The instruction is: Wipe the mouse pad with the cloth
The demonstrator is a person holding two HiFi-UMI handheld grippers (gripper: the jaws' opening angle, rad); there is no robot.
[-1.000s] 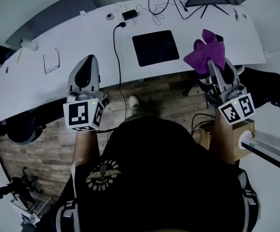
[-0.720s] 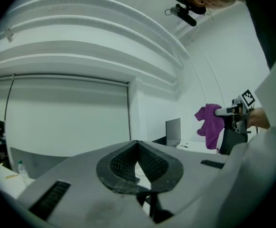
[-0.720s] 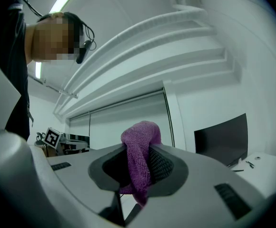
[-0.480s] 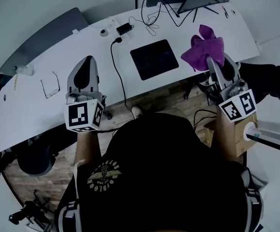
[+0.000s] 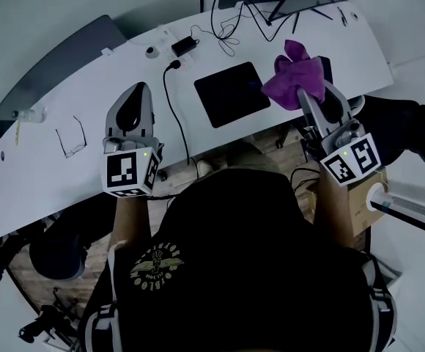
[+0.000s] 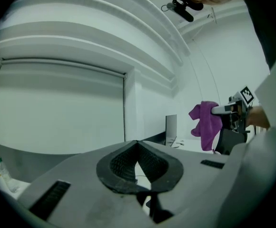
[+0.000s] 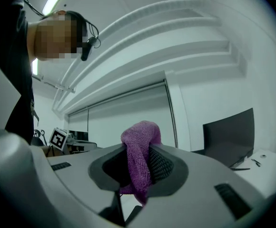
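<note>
Cloth [image 7: 137,163] was squeezed tight between the two fingers [image 7: 161,164] of the right gripper [image 5: 302,95]. It was purple, soft and fuzzy, all bunched up. One lump of it stuck up past the finger tips and the rest hung down in loose folds. The finger pads were dark and bumpy, like rubber, and each one was curved. The gripper held the cloth up in the air, over the right end of the bench [image 5: 88,108].

Next to the cloth, on its left side, lay the mouse pad [image 5: 231,94]. It was flat, black and smooth, shaped like a square with round corners. It lay on the white bench, close to the near edge.

The left gripper [image 6: 137,145] was well apart from the pad, over the left part of the bench. Its fingers [image 6: 121,164] were pressed together at the tips and held nothing.

A thin black cable [image 5: 174,116] ran across the bench between the left gripper and the pad. A pair of glasses [image 5: 71,138] lay further left.
</note>
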